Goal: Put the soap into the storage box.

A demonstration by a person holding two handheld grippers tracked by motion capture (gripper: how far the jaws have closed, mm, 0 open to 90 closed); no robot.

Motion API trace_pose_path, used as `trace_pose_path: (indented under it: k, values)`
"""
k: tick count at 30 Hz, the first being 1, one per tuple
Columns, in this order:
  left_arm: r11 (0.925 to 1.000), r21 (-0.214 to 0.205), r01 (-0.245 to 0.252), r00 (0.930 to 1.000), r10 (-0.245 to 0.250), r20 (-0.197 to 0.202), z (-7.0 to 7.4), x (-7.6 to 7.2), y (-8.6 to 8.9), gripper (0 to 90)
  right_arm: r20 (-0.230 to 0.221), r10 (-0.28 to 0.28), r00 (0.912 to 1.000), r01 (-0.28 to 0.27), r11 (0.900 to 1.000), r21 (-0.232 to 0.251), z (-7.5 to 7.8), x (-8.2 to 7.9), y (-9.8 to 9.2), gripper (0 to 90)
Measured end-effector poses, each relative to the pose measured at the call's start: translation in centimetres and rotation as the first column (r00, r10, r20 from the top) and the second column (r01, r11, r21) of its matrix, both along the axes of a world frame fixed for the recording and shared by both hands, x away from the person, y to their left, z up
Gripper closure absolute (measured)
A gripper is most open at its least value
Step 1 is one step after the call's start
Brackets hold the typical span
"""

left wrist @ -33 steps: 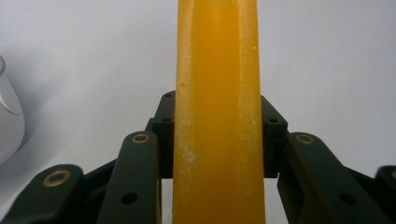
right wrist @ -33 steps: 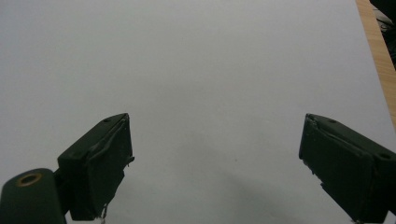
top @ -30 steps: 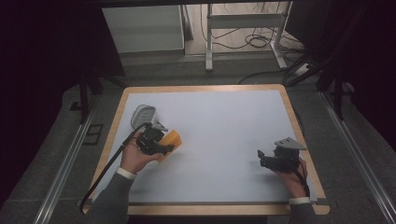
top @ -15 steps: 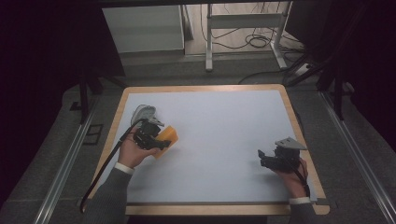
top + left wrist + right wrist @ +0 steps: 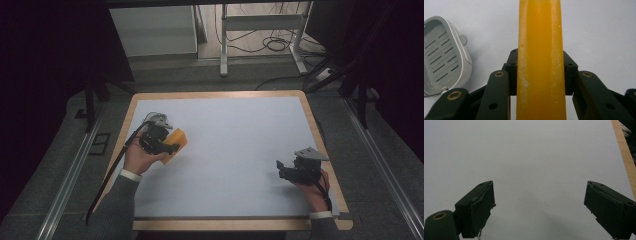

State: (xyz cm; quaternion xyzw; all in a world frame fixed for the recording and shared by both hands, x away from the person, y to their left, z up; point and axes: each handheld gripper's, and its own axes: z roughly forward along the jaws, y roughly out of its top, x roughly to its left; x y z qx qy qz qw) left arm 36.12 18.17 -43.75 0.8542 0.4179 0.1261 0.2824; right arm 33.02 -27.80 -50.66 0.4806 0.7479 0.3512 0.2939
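**Left claw clamped on an orange bar beside a grey dish**

The left claw (image 5: 167, 146) sits near the left edge of the tabletop (image 5: 235, 150), about halfway along that edge, held in the person's left hand (image 5: 140, 159). Its two black jaws are closed against the sides of an orange bar (image 5: 541, 62), which stands up between them in the left gripper view and carries pale, crusty flecks along its edges; it may be soap, though the surface is too blurred to be sure. In the high view the orange bar (image 5: 176, 140) juts from the claw toward the middle of the tabletop.

Just beside the left claw, toward the left edge, lies a grey dish (image 5: 442, 55) with a slotted insert, open side up. In the high view the same dish (image 5: 159, 120) peeks out just beyond the gripper body.

The right claw (image 5: 539, 207) rests near the right edge, closer to the near right corner, gripped by the right hand (image 5: 314, 192). Its jaws stand wide apart with nothing between them, pointing across the bare white surface. In the high view the right claw (image 5: 280, 167) faces toward the left, well apart from the left claw.
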Motion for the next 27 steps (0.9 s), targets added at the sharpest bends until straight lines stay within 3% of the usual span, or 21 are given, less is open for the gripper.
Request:
trace_pose_path:
  k: [27]
  values:
    - [0.9981,-0.010,-0.061,0.9981,0.061,-0.014,0.8,2.6,1.9,61.0,-0.005,0.000,1.0000,0.000,1.0000,-0.001,-0.1,0.1,-0.1,9.5]
